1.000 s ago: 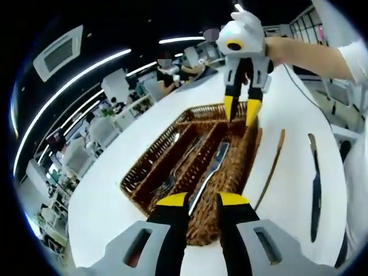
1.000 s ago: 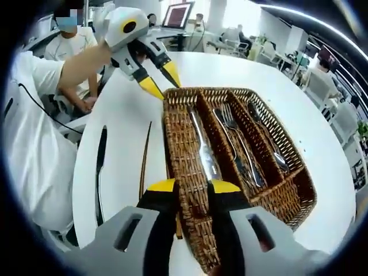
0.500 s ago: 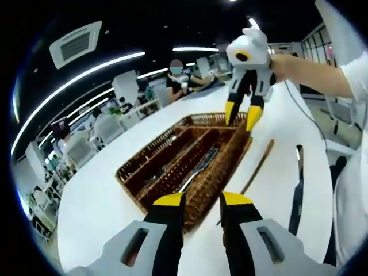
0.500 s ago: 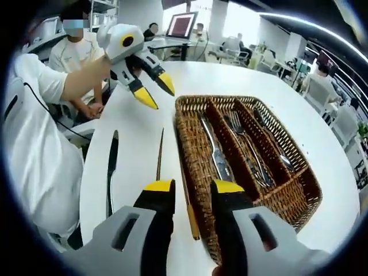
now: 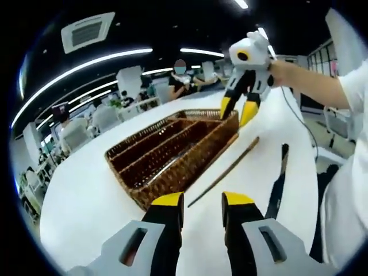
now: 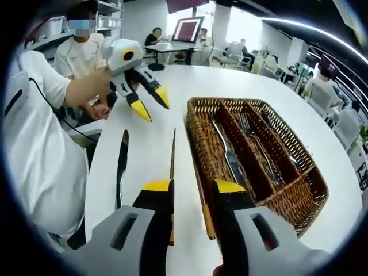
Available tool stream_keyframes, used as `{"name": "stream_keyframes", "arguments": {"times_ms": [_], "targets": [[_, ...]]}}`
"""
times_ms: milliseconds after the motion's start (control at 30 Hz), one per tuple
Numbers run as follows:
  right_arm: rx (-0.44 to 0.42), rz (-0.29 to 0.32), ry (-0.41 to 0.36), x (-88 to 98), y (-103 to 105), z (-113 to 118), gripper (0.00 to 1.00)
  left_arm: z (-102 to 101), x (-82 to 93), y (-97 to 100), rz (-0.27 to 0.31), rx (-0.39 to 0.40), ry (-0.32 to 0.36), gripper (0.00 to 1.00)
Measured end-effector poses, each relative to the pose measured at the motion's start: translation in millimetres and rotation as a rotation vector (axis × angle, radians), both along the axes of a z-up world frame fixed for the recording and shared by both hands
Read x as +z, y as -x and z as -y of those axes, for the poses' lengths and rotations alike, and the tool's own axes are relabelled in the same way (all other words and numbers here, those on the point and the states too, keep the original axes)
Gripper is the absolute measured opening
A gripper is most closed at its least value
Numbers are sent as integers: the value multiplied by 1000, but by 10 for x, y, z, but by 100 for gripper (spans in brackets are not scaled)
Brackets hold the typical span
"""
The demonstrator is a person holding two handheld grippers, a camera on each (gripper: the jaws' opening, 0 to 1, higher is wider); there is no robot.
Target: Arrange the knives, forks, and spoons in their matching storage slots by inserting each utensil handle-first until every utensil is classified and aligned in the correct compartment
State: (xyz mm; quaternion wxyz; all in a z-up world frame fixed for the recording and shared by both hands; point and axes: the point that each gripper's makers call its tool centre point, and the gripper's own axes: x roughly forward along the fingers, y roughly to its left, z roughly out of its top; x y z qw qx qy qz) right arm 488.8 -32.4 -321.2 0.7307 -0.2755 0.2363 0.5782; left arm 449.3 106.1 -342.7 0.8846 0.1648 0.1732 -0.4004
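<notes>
Knives next: with my right gripper (image 6: pixel 192 190) released over the wooden-handled knife (image 6: pixel 172 154) beside the basket (image 6: pixel 313 190), I should grasp its handle squarely; my left gripper (image 5: pixel 202 202) is released too.

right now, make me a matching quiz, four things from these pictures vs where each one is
Things:
1. wicker tray
2. black-handled knife
3. wooden-handled knife
4. fork

Places:
A. in the tray's middle compartment
B. bare table, right beside the tray's long wall
C. bare table, nearest the person's white sleeve
D. on the white table, holding cutlery

Pairs: 1-D, 2-C, 3-B, 4-A
</notes>
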Motion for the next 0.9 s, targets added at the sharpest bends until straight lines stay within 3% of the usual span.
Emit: {"name": "stream_keyframes", "arguments": {"times_ms": [600,900], "targets": [[74,-30,-18,-116,412,-92,27,132,-142,430,-43,-41,49,26],[141,-49,21,-206,674,-130,24,154,-222,539,-57,-55,64,26]]}}
